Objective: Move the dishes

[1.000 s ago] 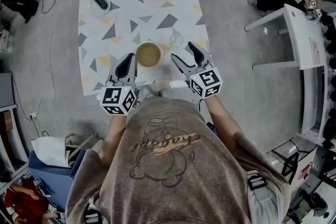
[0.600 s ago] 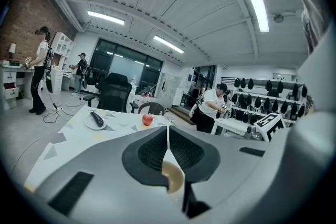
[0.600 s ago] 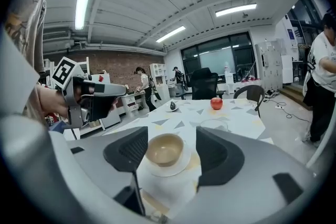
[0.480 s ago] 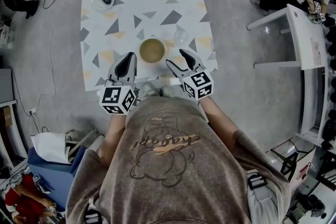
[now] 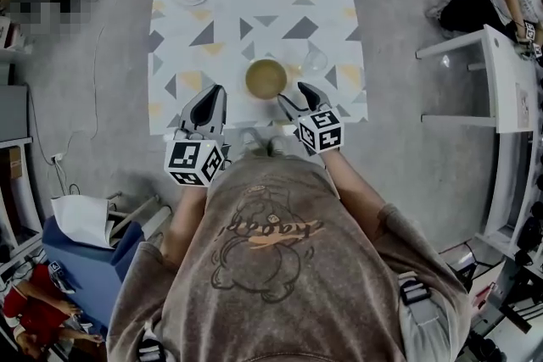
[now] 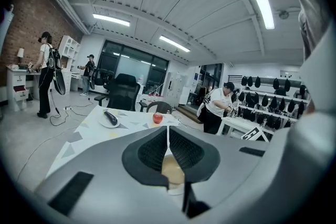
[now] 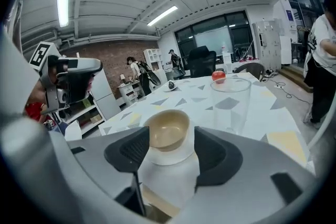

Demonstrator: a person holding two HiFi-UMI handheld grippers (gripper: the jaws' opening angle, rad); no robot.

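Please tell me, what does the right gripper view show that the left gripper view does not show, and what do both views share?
Only the right gripper view shows the clear glass, the right gripper with its jaws apart, and the left gripper seen from the side. Only the left gripper view shows the left gripper's jaws together, and a rack of dark helmets at the wall. Both show the tan bowl, the red apple and the plate that carries a dark object.
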